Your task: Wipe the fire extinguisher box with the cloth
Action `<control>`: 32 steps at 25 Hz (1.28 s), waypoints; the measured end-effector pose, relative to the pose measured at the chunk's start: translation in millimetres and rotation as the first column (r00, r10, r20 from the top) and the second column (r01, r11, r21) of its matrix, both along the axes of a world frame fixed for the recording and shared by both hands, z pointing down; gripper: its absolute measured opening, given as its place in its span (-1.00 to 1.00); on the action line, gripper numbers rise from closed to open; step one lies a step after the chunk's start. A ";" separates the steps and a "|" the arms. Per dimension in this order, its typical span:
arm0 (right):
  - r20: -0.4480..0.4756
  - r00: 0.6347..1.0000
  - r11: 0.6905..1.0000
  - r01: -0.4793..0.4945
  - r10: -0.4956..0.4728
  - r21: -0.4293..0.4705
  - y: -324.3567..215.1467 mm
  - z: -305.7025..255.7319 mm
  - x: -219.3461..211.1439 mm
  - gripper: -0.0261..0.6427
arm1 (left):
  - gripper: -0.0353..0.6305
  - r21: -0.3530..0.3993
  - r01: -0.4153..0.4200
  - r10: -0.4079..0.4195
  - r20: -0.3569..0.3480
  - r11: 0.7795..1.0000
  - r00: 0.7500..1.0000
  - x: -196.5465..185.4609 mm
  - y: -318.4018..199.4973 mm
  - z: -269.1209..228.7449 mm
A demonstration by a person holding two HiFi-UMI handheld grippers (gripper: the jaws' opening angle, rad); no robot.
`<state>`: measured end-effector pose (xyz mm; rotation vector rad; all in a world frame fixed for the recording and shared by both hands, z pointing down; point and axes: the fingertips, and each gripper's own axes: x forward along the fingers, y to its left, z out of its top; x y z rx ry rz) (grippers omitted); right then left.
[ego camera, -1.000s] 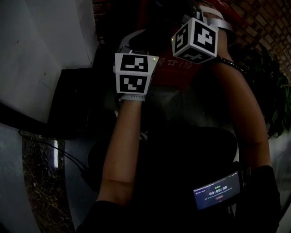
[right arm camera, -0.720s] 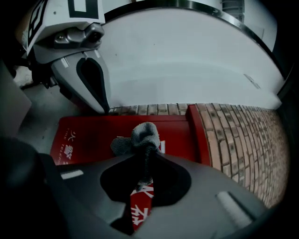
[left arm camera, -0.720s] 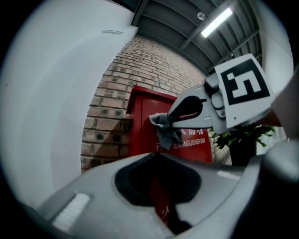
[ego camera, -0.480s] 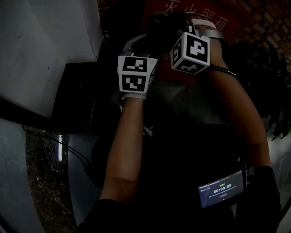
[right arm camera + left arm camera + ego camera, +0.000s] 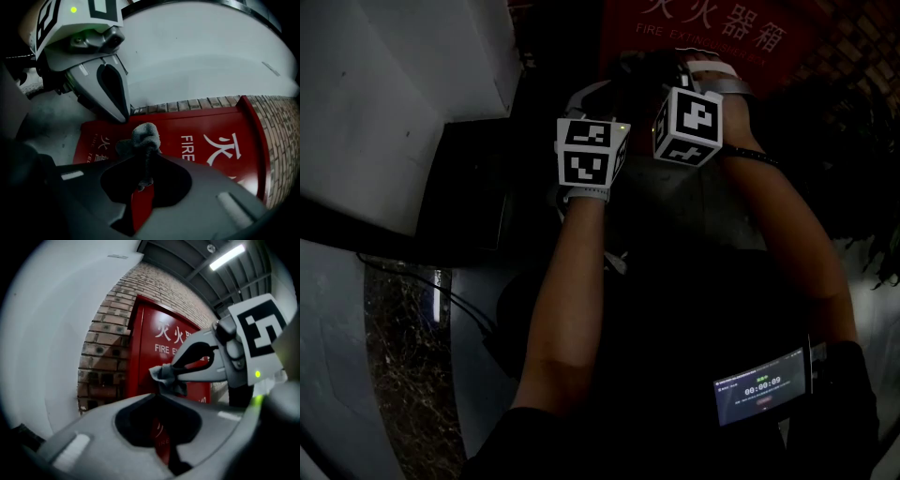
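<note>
The red fire extinguisher box (image 5: 712, 33) with white lettering stands against the wall ahead; it also shows as the box (image 5: 173, 345) and the box (image 5: 206, 140). A small grey cloth (image 5: 144, 133) is bunched between the jaws of my right gripper (image 5: 146, 151), which is shut on it just short of the box face. That cloth (image 5: 165, 376) hangs from the right gripper's tip in the left gripper view. My left gripper (image 5: 158, 393) is shut with nothing in it, close to the left of the cloth. Both marker cubes (image 5: 586, 159) sit side by side below the box.
A white wall (image 5: 394, 84) runs along the left, with brick wall (image 5: 108, 343) beside the box. A dark cabinet (image 5: 469, 192) and cables (image 5: 455, 305) lie low on the left. Leafy plants (image 5: 862, 141) are at the right. A lit timer screen (image 5: 764, 386) rides on the right forearm.
Both grippers have moved up toward the box and drawn closer together. More of the box's lettering has come into the head view.
</note>
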<state>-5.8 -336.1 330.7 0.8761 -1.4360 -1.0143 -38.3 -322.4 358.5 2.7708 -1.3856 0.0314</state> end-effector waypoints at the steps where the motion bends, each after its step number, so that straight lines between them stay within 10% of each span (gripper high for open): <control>1: -0.001 1.000 1.000 0.001 -0.001 -0.013 0.2 7.3 -0.7 -0.81 | -0.89 0.002 0.001 -0.001 -0.001 1.000 1.000 -0.6 -0.3 0.2; 32: 0.070 0.998 0.980 0.004 0.010 -0.199 -0.9 158.5 -1.8 -0.81 | -0.89 -0.267 -0.016 0.063 0.169 0.963 0.984 20.5 -16.5 121.9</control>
